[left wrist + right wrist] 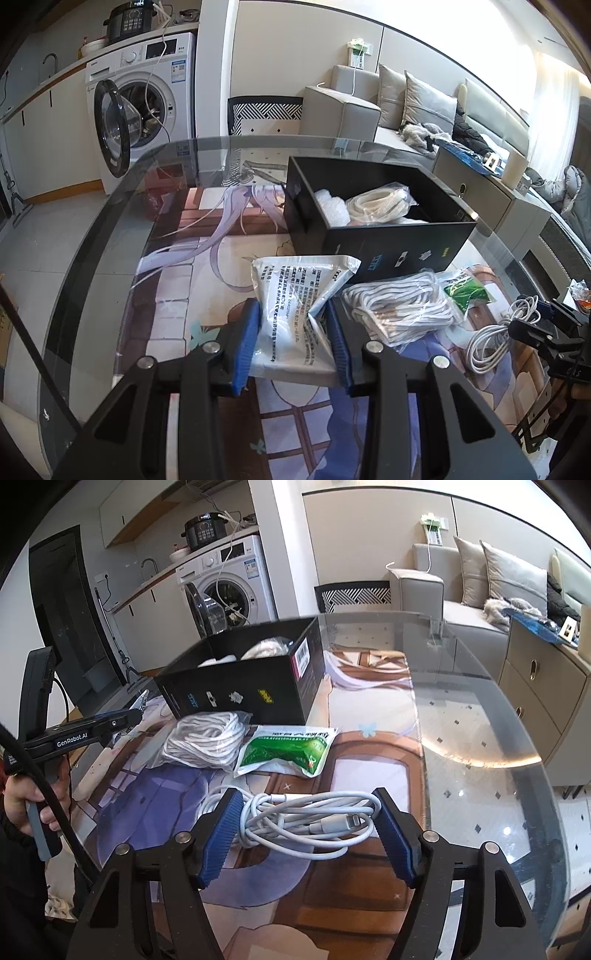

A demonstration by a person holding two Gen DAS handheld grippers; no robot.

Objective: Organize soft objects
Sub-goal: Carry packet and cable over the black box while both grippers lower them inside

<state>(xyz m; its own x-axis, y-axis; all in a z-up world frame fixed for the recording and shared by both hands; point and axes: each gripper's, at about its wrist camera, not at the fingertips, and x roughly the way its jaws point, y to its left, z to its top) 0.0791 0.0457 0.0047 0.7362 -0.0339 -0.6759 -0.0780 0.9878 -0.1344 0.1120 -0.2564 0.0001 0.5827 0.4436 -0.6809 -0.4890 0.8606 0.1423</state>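
Our left tool (293,343) clenched the white pouch (295,299) on the desk (92,258); our right tool (308,834) sat released around the cable (306,819), near the box (243,679).

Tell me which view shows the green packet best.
The right wrist view: the green packet lies whole and unobstructed on the table mat, between the bagged cord and the charging cable. In the left wrist view only part of it peeks out behind the bagged cord, blurred through plastic.

A washing machine (144,99) stands beside a grey sofa (369,107).
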